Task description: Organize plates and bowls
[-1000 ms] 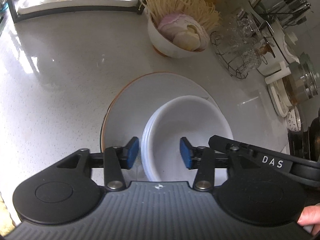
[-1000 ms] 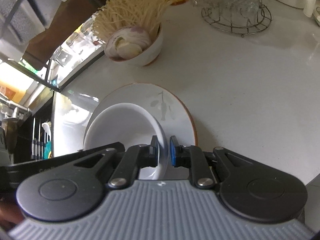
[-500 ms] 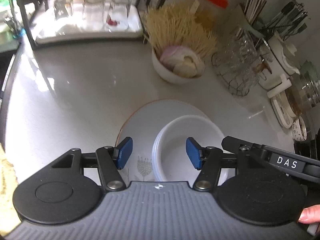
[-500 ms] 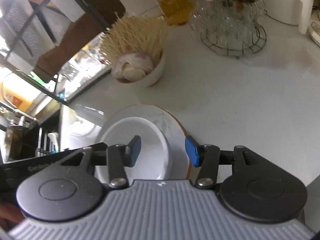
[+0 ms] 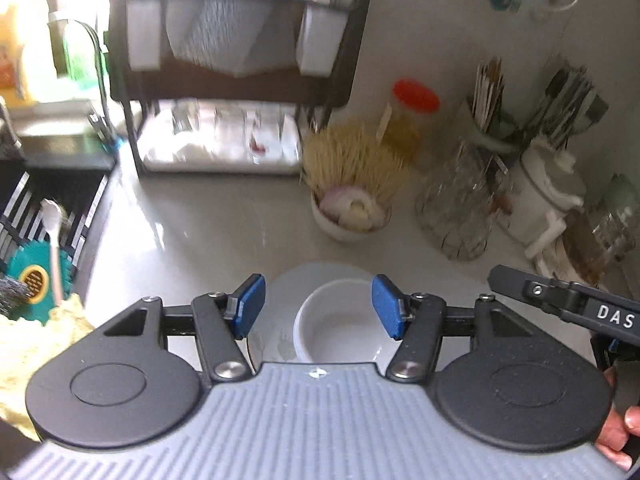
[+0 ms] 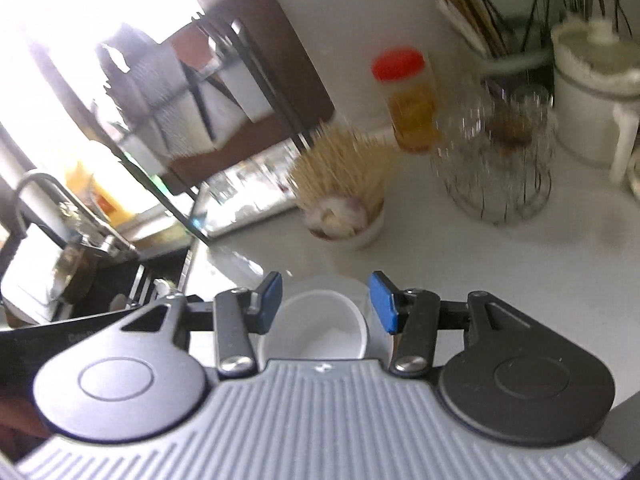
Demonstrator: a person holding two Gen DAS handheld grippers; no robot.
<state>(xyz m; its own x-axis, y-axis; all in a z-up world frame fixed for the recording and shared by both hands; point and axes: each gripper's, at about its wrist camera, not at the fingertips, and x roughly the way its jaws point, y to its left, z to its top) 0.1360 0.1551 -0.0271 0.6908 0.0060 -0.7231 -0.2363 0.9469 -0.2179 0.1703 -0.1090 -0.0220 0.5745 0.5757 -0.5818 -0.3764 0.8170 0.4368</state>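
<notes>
A white bowl (image 5: 338, 326) sits in a white plate (image 5: 292, 280) on the pale counter, the plate showing a small plant print. My left gripper (image 5: 318, 310) hangs well above them, open, with nothing between its blue pads. In the right wrist view the same bowl (image 6: 316, 328) and plate (image 6: 374, 334) lie far below my right gripper (image 6: 324, 304), which is also open and empty. The right gripper's black arm (image 5: 560, 300) reaches into the left wrist view at the right.
A white bowl of garlic and noodle sticks (image 5: 352, 216) stands behind the plate. Right of it are a wire rack of glasses (image 5: 460, 208), a red-capped jar (image 5: 408, 120) and utensil holders (image 5: 492, 96). A black dish rack (image 5: 224, 80) stands at the back; the sink (image 5: 36, 240) lies at the left.
The right gripper let go of the bowl's rim and opened. Both grippers rose and tilted up, so bowl and plate look smaller and the dish rack and wall came into view.
</notes>
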